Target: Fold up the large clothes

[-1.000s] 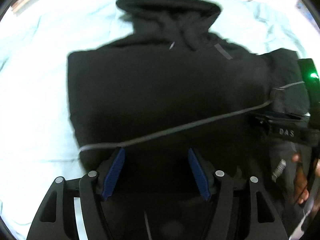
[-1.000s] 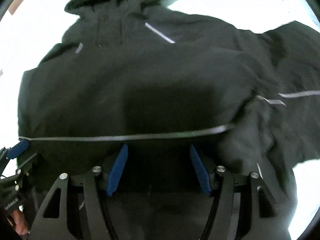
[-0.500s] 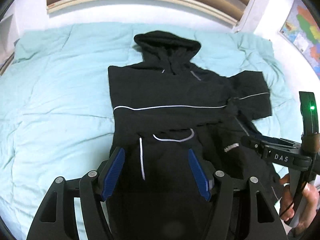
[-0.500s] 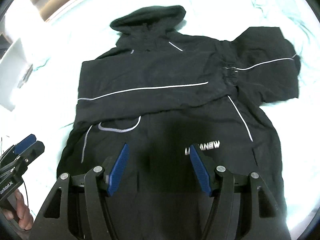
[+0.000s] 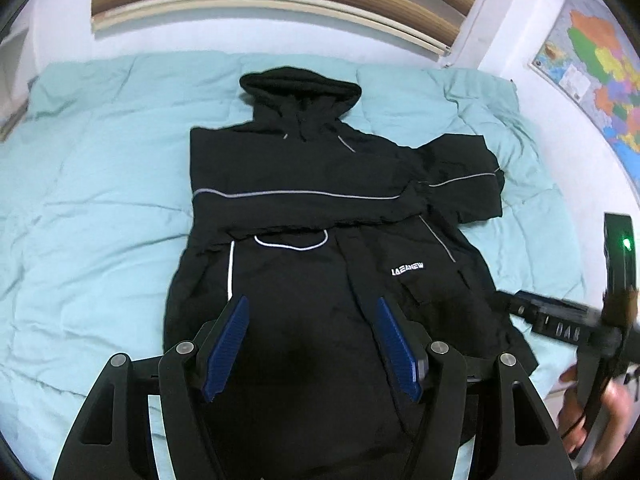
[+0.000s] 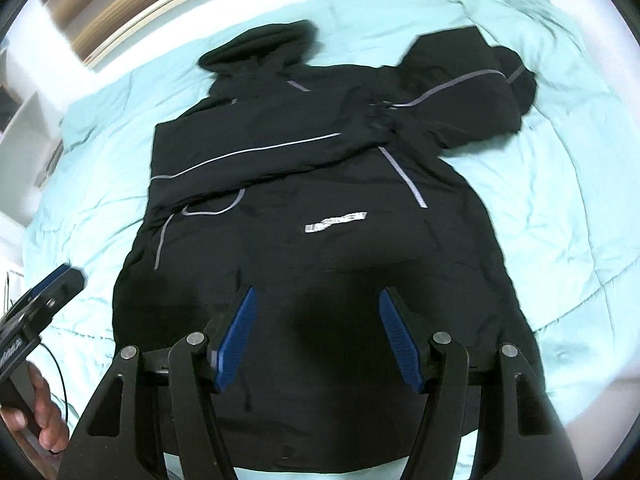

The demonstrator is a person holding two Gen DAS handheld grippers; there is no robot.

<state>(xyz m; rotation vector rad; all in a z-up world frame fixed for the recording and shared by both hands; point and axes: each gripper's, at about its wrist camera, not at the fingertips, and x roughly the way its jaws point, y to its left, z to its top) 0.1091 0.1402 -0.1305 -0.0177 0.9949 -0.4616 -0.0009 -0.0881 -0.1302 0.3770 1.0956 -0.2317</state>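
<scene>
A large black hooded jacket point(image 5: 320, 240) point(image 6: 320, 184) with thin white piping lies flat on a pale teal bed cover point(image 5: 100, 200), hood toward the headboard. One sleeve is folded across the chest; the other sleeve point(image 5: 464, 176) point(image 6: 472, 92) sticks out to the right. My left gripper point(image 5: 312, 348) hovers open above the jacket's lower part, nothing between its blue pads. My right gripper point(image 6: 318, 334) also hangs open over the hem, empty. Each gripper shows at the edge of the other's view: the right one point(image 5: 576, 324), the left one point(image 6: 36, 312).
A wooden slatted headboard point(image 5: 260, 0) runs along the far side. A coloured map point(image 5: 592, 72) hangs on the right wall. White shelving point(image 6: 24, 128) stands at the left. A hand point(image 6: 44, 412) holds the left gripper's handle.
Both grippers have lifted up and pulled back from close over the jacket, so the whole garment and the bed now show. Their jaws stayed open and empty.
</scene>
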